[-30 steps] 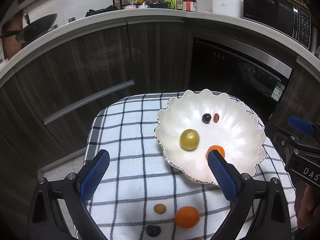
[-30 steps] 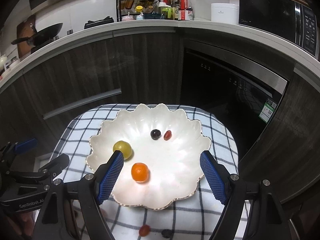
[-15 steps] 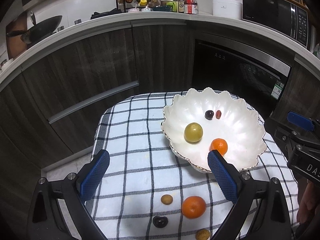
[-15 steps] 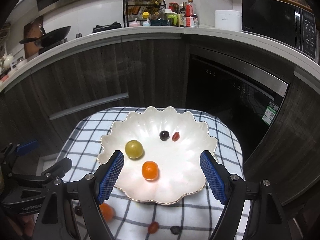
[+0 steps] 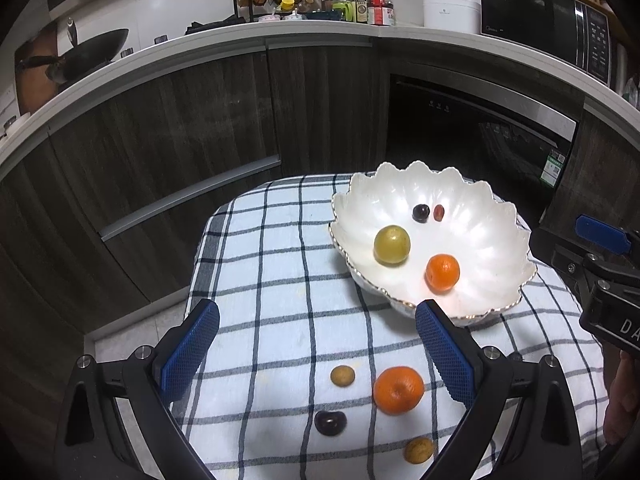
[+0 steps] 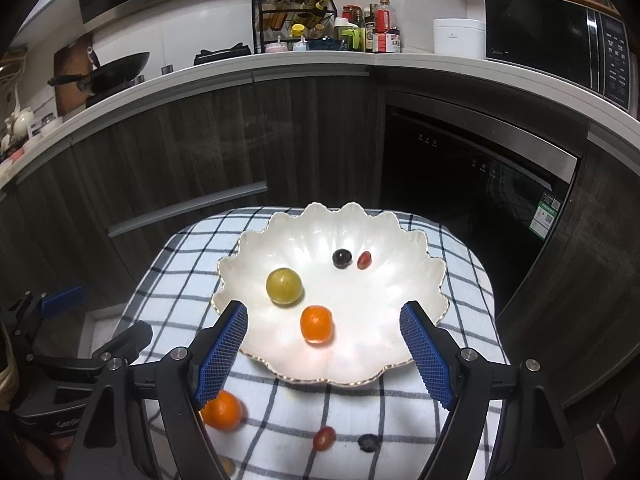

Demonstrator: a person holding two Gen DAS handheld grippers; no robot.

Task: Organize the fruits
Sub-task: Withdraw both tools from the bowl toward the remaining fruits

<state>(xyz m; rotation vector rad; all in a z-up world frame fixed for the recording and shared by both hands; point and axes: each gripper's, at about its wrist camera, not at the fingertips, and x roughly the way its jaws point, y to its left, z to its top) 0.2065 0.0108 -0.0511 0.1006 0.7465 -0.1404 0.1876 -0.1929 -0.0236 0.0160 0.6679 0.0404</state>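
A white scalloped bowl (image 5: 496, 216) (image 6: 400, 236) sits on the checked cloth. It holds a yellow-green fruit (image 5: 392, 245) (image 6: 284, 286), a small orange (image 5: 442, 273) (image 6: 317, 323), a dark grape (image 5: 421, 213) (image 6: 341, 257) and a red grape (image 5: 439, 212) (image 6: 364, 259). On the cloth in front lie a bigger orange (image 5: 398, 390) (image 6: 221, 411), two small brown fruits (image 5: 342, 375) (image 5: 418, 450), a dark fruit (image 5: 330, 423), a red fruit (image 6: 324, 438) and a dark berry (image 6: 369, 442). My left gripper (image 5: 317, 340) is open above the cloth. My right gripper (image 6: 323, 340) is open over the bowl's near rim.
The small table (image 5: 256, 264) with the checked cloth stands before dark cabinets (image 5: 160, 152) and an oven (image 6: 480, 176). The floor (image 5: 120, 340) shows past the cloth's left edge. The countertop behind carries a wok (image 6: 116, 68), bottles and a microwave (image 6: 560, 40).
Both grippers have drawn back from the bowl, which now appears farther off. More loose fruit on the cloth has come into view at the bottom of both views.
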